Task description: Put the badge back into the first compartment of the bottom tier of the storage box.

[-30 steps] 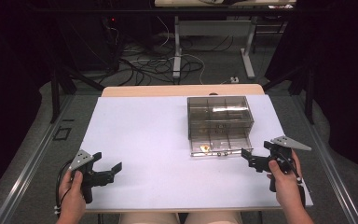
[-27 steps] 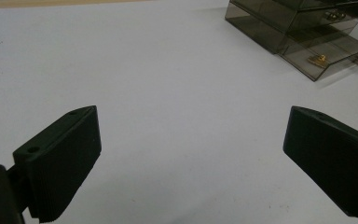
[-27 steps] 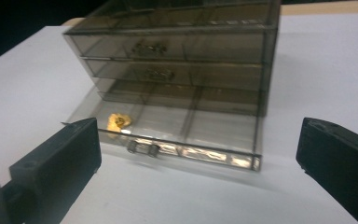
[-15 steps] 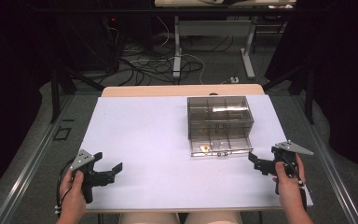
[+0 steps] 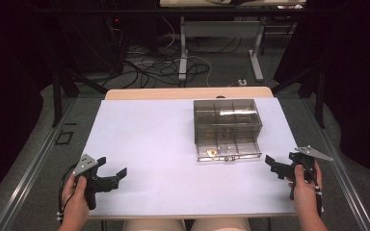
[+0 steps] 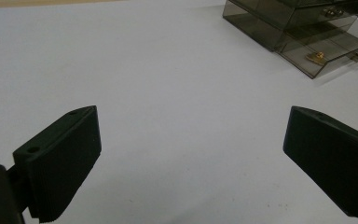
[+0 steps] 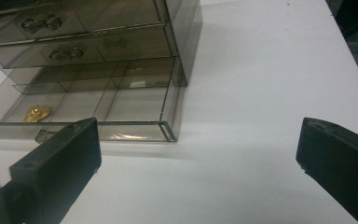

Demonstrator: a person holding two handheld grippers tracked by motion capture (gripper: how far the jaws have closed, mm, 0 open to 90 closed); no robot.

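Drawers of a smoky clear plastic box (image 5: 227, 127) stand on the white surface (image 5: 154, 144) toward its right, the lowest drawer (image 7: 88, 112) pulled out with a small gold object (image 7: 36, 113) in its left compartment. Left claw (image 5: 117, 174) hovers near the front left edge, jaws wide apart and empty. Right claw (image 5: 271, 163) sits just right of the open drawer, jaws likewise apart and holding nothing.

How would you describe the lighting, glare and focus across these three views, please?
High view: the white table is evenly lit, its surroundings dark, and glare streaks the top of the smoky drawer box. Left gripper view: the near jaws are soft and the box a little blurred. Right gripper view: the open drawer casts a soft shadow on the table.
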